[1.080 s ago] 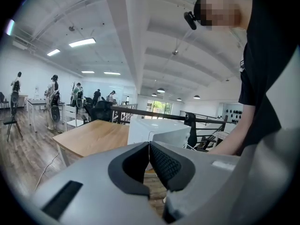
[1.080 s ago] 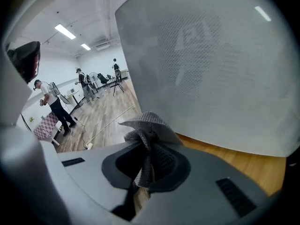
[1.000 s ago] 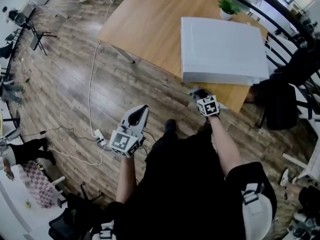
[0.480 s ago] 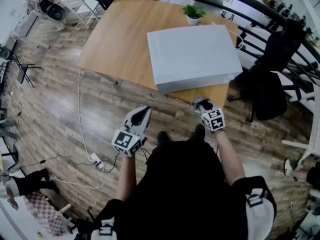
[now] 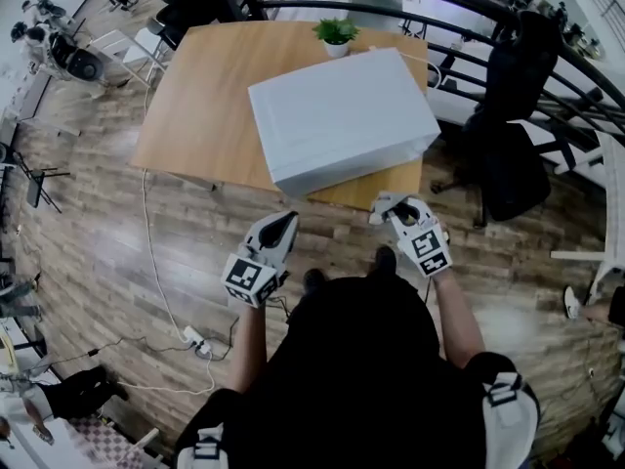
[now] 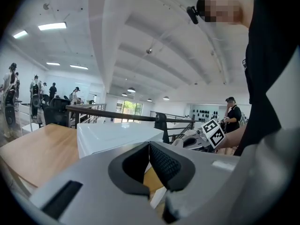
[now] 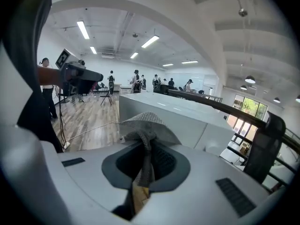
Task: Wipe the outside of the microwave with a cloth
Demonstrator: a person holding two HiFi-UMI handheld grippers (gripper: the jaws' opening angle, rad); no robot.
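Observation:
The white microwave stands on a wooden table, near its front edge. My right gripper is just in front of that edge, below the microwave's near right corner, shut on a grey woven cloth. The cloth bunches up out of the jaws, and the microwave's side is close behind it. My left gripper hangs over the floor short of the table, shut with nothing in it. In the left gripper view the microwave is ahead and the right gripper shows at right.
A small potted plant stands at the table's far edge behind the microwave. A black office chair is to the right, by a dark railing. A white cable and a power strip lie on the wooden floor at left.
The head view has swung, so the table and microwave now sit further left and nearer its centre. Both grippers keep their places before the table's front edge, the right one still holding the cloth.

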